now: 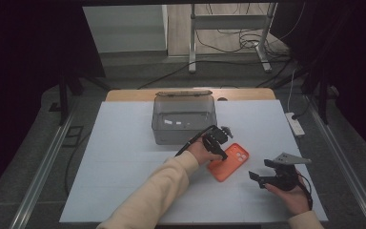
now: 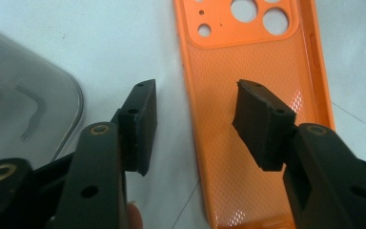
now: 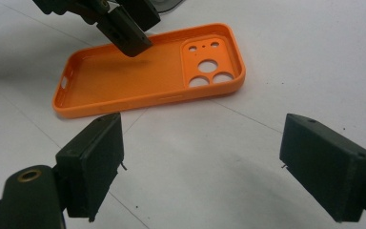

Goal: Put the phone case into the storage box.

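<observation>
An orange phone case lies inside-up on the white sheet, its camera holes toward the far end. My left gripper hangs over the case's near-left edge. In the left gripper view the left gripper stands open, one pad over the case and the other over bare sheet outside its rim, with neither pad pressing on it. To the right of the case, my right gripper is held off the table. The right gripper is wide open with nothing between its pads, facing the case and the left gripper.
A clear plastic box with a lid stands just behind the case; its rounded corner lies left of the left jaws. The white sheet covers the table. A power strip lies off the right edge.
</observation>
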The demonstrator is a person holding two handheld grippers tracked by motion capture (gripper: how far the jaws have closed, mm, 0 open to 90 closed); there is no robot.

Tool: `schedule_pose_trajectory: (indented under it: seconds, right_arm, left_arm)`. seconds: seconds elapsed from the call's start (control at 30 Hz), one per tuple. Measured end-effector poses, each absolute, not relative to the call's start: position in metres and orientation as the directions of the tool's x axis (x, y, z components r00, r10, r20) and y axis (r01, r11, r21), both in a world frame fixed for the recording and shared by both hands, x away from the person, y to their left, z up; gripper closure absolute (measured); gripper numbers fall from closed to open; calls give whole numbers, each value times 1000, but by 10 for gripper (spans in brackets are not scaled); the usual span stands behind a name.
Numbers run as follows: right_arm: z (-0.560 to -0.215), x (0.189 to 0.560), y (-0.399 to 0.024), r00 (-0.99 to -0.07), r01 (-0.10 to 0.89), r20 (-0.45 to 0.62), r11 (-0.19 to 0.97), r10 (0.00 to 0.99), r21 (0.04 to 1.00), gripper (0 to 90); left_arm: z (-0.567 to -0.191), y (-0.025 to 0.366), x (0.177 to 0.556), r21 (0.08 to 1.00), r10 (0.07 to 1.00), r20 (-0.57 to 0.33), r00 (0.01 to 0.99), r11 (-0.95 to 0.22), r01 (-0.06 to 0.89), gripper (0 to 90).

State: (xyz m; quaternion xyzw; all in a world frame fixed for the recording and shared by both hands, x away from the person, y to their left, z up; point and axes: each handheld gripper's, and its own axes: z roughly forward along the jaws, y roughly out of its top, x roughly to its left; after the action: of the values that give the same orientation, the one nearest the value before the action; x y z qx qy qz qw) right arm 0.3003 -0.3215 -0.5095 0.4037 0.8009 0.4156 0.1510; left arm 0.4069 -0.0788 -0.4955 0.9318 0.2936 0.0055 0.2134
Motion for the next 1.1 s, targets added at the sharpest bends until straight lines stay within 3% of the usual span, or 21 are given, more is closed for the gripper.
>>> schedule_pose_trajectory:
  seconds: [0.23, 0.6, 1.1]
  right_arm:
    - [-510, 300, -321, -629, 521, 94, 329, 772, 788, 149]
    - [-509, 300, -323, -629, 522, 97, 327, 772, 788, 149]
    - [-509, 300, -322, -629, 518, 87, 334, 773, 787, 150]
  left_arm:
    - [-498, -81, 408, 391, 546, -116, 830, -743, 544, 542]
    - [-495, -81, 410, 371, 558, -107, 823, -745, 554, 666]
    - [-496, -84, 413, 348, 567, -111, 816, -747, 567, 714]
